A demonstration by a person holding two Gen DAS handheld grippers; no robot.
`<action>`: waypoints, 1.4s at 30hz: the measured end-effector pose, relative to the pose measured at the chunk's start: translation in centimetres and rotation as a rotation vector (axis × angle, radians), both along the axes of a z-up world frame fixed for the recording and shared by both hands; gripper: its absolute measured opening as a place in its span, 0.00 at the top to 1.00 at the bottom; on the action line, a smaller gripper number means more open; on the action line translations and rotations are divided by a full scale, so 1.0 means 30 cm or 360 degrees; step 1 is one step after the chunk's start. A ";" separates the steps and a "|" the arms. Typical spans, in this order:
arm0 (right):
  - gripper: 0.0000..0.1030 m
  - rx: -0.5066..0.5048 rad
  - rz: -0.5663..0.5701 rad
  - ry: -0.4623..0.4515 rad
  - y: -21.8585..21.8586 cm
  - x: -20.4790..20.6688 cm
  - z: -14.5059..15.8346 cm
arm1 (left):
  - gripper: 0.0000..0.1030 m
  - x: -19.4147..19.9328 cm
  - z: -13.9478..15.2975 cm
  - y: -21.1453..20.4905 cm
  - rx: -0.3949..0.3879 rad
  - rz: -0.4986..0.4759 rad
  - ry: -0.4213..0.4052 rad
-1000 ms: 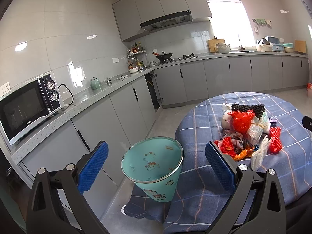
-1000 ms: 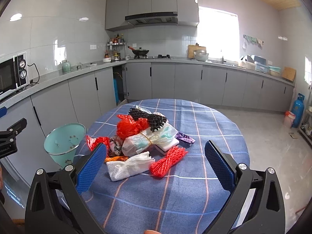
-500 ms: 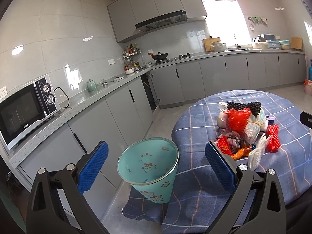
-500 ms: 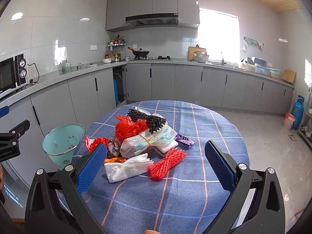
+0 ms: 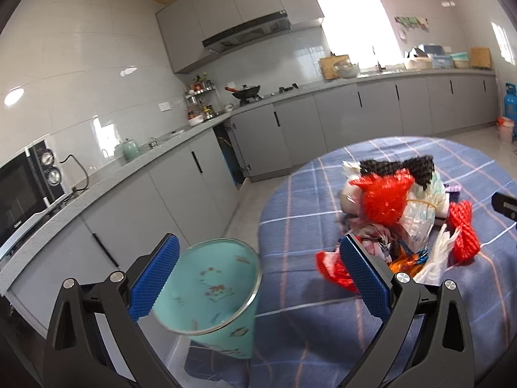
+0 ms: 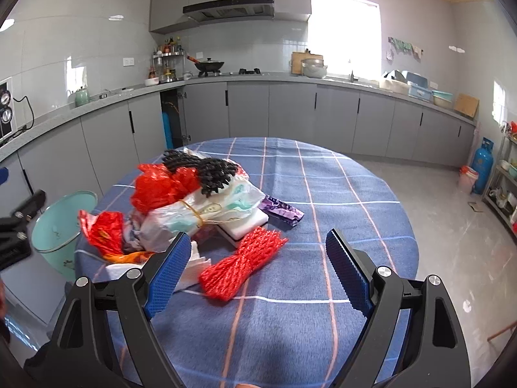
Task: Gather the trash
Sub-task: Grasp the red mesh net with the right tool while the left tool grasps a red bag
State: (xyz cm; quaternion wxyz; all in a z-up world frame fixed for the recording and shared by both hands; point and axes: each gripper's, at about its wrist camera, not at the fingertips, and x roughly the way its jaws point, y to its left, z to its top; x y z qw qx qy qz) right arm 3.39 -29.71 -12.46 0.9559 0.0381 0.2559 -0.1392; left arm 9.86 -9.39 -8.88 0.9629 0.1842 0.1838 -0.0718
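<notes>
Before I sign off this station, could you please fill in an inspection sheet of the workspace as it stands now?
Surface: round table under a blue checked cloth, its right half bare.
Job's things: trash pile on the table's left part; red mesh net nearest the right gripper; teal bin on the floor beside the table.
Clutter: nothing seen beyond the pile.
Grippers: left gripper open, empty, the bin between its fingers in view; right gripper open, jaws just been closing, the net between them, not pressed.
Cables: microwave lead on the counter.
Surroundings: grey cabinets, wok, blue gas cylinder.
</notes>
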 end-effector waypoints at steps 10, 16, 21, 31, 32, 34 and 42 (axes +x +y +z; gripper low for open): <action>0.19 0.0059 -0.0020 0.0060 -0.038 0.070 -0.081 | 0.06 0.137 -0.170 -0.122 0.0027 -0.0076 0.0244; 0.34 0.0128 -0.0006 0.0120 -0.071 0.115 -0.118 | 0.64 0.144 -0.219 -0.153 0.0003 -0.0203 0.0365; 0.45 0.0197 0.0014 0.0199 -0.074 0.160 -0.161 | 0.93 0.154 -0.226 -0.143 -0.0011 -0.0242 0.0385; 0.89 0.0321 0.0102 0.0284 -0.073 0.171 -0.196 | 0.96 0.124 -0.177 -0.115 -0.0047 -0.0281 0.0316; 0.89 0.0312 0.0103 0.0273 -0.077 0.165 -0.188 | 0.96 0.121 -0.167 -0.113 -0.0044 -0.0278 0.0294; 0.90 0.0298 0.0098 0.0244 -0.083 0.152 -0.169 | 0.96 0.101 -0.137 -0.109 -0.0032 -0.0272 0.0231; 0.90 0.0151 0.0089 0.0087 -0.080 0.093 -0.059 | 0.96 0.074 -0.046 -0.063 -0.0064 -0.0235 0.0132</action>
